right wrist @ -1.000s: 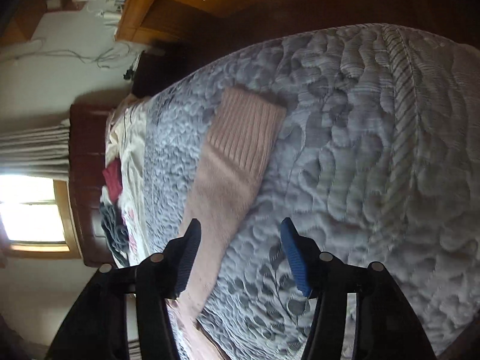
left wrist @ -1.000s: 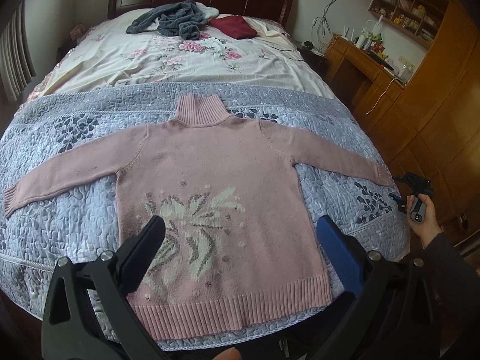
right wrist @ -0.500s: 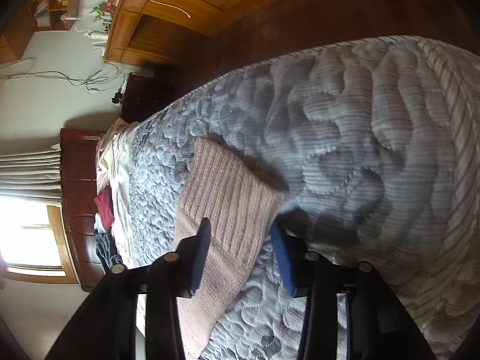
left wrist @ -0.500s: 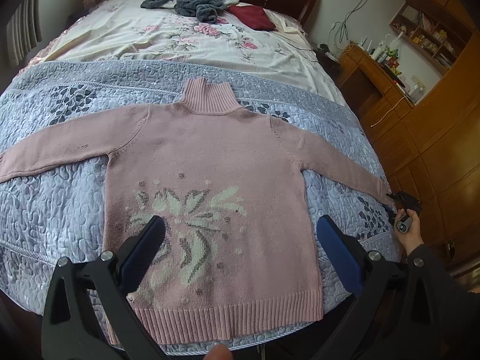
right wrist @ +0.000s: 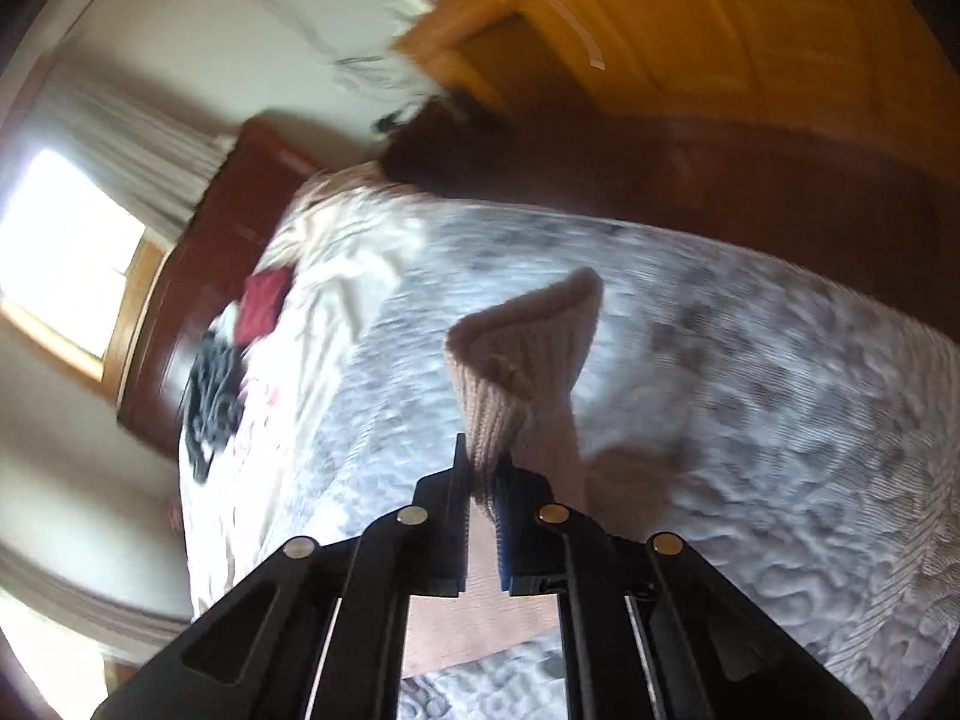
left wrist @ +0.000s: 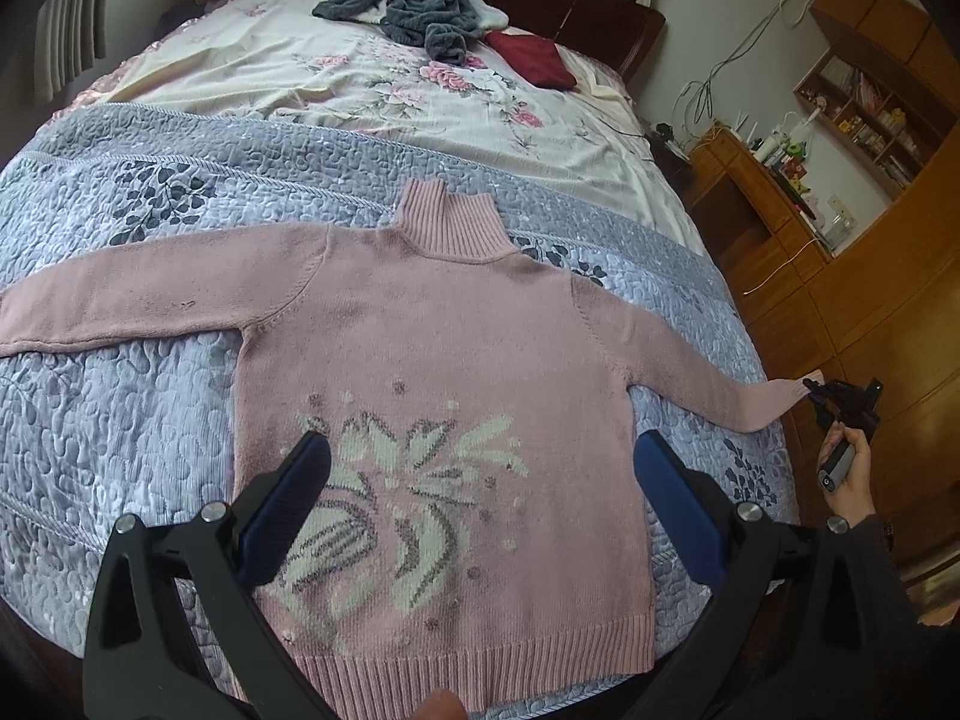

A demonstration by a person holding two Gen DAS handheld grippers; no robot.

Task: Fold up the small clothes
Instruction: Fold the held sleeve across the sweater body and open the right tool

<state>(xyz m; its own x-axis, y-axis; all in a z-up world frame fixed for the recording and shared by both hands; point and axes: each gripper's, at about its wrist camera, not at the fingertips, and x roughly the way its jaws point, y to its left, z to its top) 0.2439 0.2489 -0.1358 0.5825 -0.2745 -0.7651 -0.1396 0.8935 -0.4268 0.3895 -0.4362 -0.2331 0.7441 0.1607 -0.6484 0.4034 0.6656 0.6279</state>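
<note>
Right sleeve cuff pinched and lifted off the bed — first fold under way.

Pink sweater (left wrist: 438, 420) spread face-up across the grey quilt (left wrist: 120, 408) at the foot of the bed, collar toward the headboard, hem at the near edge, left sleeve out flat toward the left edge. Right gripper (right wrist: 483, 480) closed tight on the ribbed cuff (right wrist: 522, 354), fingers nearly touching with the knit squeezed between, cuff raised clear of the quilt near the right edge. Left gripper (left wrist: 480, 504) hovering wide open above the flower pattern, holding nothing. Looks like the sleeve-in step: next, probably carrying that cuff across the chest and laying the sleeve flat over the body, minding wrinkles at the shoulder. Right view blurred, so fine detail of the grip uncertain.
</note>
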